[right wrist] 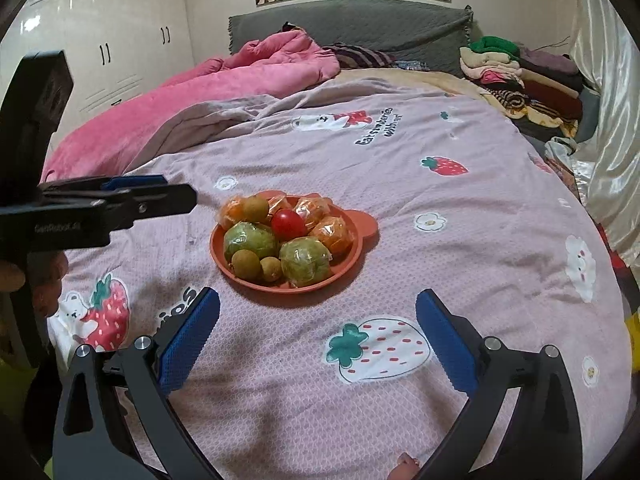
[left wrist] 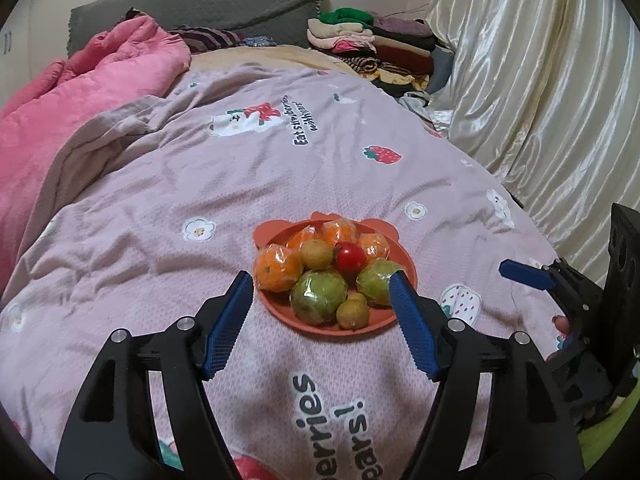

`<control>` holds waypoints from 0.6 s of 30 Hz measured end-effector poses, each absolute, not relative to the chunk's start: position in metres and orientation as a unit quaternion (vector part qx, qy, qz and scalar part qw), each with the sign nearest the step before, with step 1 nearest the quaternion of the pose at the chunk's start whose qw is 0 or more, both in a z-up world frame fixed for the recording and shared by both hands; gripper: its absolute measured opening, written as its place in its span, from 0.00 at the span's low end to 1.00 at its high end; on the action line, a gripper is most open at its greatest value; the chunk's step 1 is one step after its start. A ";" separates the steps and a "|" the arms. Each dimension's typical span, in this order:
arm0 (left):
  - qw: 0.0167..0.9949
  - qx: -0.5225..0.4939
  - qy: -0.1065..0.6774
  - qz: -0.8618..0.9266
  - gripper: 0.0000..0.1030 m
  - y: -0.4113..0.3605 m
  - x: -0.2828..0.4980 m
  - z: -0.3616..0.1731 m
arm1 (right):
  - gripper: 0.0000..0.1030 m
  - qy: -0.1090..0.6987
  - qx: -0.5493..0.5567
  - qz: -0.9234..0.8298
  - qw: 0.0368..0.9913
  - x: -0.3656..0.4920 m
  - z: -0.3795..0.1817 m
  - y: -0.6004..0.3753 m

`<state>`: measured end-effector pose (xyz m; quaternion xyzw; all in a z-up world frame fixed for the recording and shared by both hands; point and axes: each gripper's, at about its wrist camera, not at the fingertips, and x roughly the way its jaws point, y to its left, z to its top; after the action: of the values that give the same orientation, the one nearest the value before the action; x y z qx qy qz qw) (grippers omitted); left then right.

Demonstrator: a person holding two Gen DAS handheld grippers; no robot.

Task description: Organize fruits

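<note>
Seemingly finished: from your left wrist, left hand-held gripper [left wrist: 322,286] gapes empty before the fruits [left wrist: 320,268] heaped on the orange plate [left wrist: 280,310] on the bed [left wrist: 160,184]; from your right wrist, right hand-held gripper [right wrist: 318,304] wide, empty, nothing stray.

Dim indoor light, soft shadows, fisheye-warped edges

The left gripper [left wrist: 322,286] hides part of 1 green fruit [left wrist: 374,282].
</note>
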<state>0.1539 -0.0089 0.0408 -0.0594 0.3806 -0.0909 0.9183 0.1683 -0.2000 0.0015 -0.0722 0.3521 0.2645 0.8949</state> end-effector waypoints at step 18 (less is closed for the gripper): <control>0.924 -0.063 0.373 -0.058 0.90 -0.007 0.102 0.042 | 0.95 0.331 -0.073 0.252 0.906 0.141 0.021 -0.208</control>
<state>0.1017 -0.0067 0.0421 -0.0628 0.3731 -0.0578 0.9238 0.1409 -0.2080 0.0208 -0.0729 0.3308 0.2524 0.9064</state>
